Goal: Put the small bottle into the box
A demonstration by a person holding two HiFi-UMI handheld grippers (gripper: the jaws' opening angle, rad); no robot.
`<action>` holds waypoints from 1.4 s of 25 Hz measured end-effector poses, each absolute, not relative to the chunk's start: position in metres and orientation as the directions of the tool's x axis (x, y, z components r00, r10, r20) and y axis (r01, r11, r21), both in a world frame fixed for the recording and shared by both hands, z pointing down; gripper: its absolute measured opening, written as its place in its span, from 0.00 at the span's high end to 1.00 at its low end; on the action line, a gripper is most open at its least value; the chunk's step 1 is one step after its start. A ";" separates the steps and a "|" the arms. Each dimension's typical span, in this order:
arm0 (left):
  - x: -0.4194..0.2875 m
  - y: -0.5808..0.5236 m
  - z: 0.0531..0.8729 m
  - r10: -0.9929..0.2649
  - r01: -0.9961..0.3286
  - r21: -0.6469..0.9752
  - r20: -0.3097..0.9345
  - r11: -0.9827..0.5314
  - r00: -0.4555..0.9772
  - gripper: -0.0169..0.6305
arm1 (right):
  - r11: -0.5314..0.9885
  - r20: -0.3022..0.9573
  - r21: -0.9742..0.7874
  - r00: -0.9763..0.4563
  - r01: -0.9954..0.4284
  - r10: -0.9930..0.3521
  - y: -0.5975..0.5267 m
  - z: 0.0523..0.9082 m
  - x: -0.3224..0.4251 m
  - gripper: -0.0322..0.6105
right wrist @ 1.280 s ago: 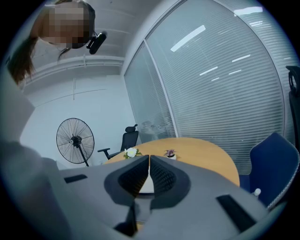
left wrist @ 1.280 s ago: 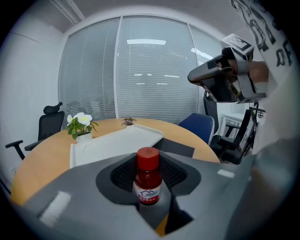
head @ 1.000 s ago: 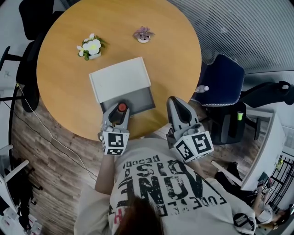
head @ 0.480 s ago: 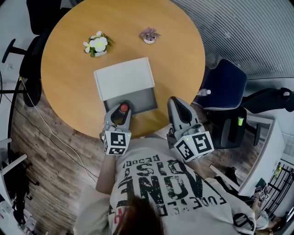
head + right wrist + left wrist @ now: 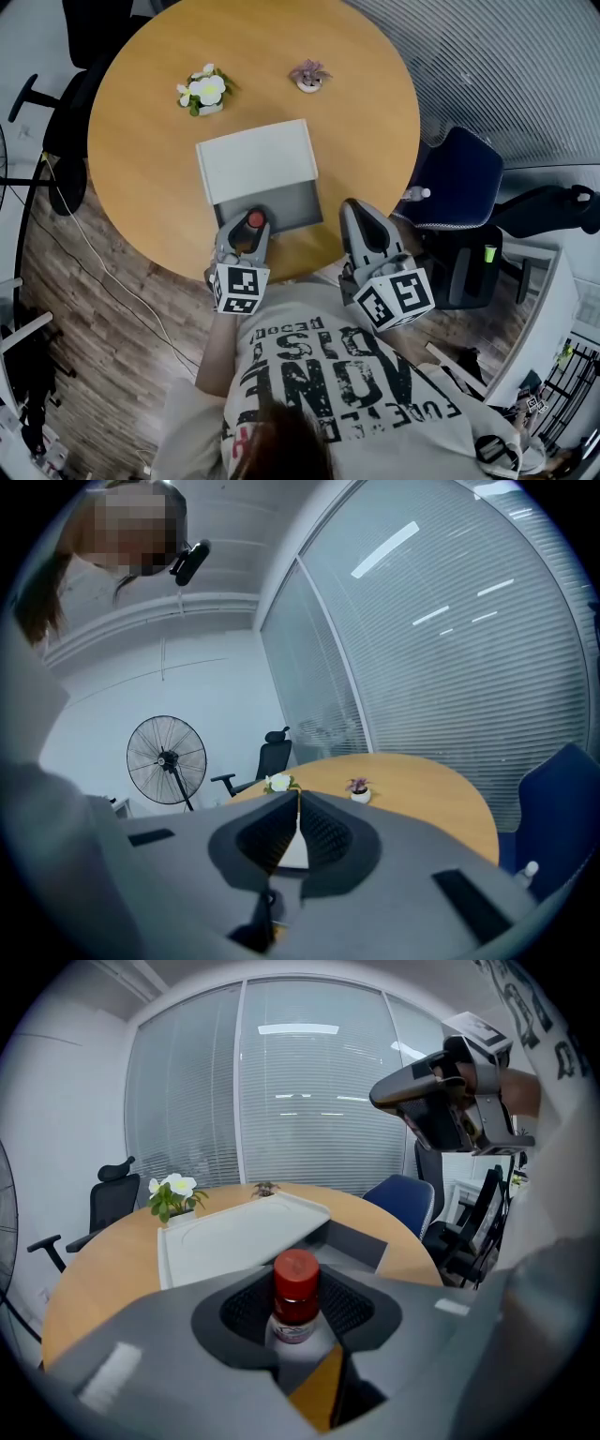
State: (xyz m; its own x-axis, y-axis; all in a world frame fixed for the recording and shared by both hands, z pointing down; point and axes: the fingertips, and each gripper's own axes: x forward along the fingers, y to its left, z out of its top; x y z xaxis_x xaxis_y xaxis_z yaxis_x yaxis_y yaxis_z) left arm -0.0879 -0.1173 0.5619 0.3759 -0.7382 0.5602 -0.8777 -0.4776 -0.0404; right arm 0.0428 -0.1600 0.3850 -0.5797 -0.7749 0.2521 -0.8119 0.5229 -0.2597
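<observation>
We see the left claw (image 5: 246, 236) clamped on the small bottle (image 5: 297, 1283), which stands upright between its jaws with the red cap on top. The white label under the cap carries print too blurred for us to read. Right at that claw's tips lies the box (image 5: 286, 204), showing only its grey floor, with its white lid (image 5: 255, 157) laid open beyond. Farther ahead of the claw, past the lid, stand a pot of white flowers (image 5: 204, 92) and a smaller pot with a purplish plant (image 5: 308, 77). The right claw (image 5: 361, 211) sits to the left claw's right, jaws pressed together on nothing.
</observation>
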 end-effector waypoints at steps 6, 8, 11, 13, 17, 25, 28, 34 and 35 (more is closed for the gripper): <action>-0.088 -0.116 0.562 -0.741 -0.879 -0.041 0.558 -0.474 0.373 0.74 | 0.521 0.256 -0.262 -0.579 -0.812 -0.774 -0.157 0.383 0.043 0.93; -0.088 -0.116 0.562 -0.740 -0.879 -0.040 0.558 -0.475 0.375 0.74 | 0.520 0.254 -0.260 -0.578 -0.813 -0.776 -0.157 0.382 0.044 0.93; -0.088 -0.116 0.562 -0.740 -0.879 -0.040 0.558 -0.476 0.376 0.74 | 0.520 0.253 -0.259 -0.576 -0.814 -0.777 -0.156 0.381 0.044 0.93; -0.088 -0.116 0.563 -0.740 -0.879 -0.040 0.558 -0.475 0.375 0.74 | 0.520 0.254 -0.259 -0.576 -0.814 -0.777 -0.155 0.382 0.044 0.93; -0.088 -0.116 0.562 -0.737 -0.879 -0.038 0.563 -0.476 0.374 0.74 | 0.517 0.255 -0.258 -0.574 -0.816 -0.778 -0.154 0.381 0.044 0.93; -0.084 -0.116 0.561 -0.726 -0.876 -0.007 0.562 -0.483 0.396 0.60 | 0.506 0.258 -0.258 -0.563 -0.823 -0.785 -0.151 0.384 0.044 0.93; -0.083 -0.116 0.559 -0.724 -0.871 -0.003 0.558 -0.491 0.405 0.60 | 0.496 0.258 -0.257 -0.553 -0.830 -0.792 -0.149 0.384 0.045 0.93; -0.083 -0.117 0.554 -0.726 -0.869 0.012 0.543 -0.495 0.422 0.60 | 0.477 0.262 -0.253 -0.534 -0.842 -0.804 -0.145 0.383 0.047 0.93; -0.083 -0.117 0.554 -0.723 -0.867 0.017 0.544 -0.498 0.426 0.60 | 0.474 0.265 -0.252 -0.531 -0.844 -0.805 -0.144 0.383 0.047 0.93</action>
State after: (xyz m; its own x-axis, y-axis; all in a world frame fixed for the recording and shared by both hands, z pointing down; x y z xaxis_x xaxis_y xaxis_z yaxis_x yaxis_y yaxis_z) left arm -0.0826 -0.1166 0.5535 0.4262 -0.7231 0.5436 -0.8669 -0.4982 0.0170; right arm 0.0466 -0.1441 0.3833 -0.5309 -0.8051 0.2647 -0.8439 0.4735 -0.2523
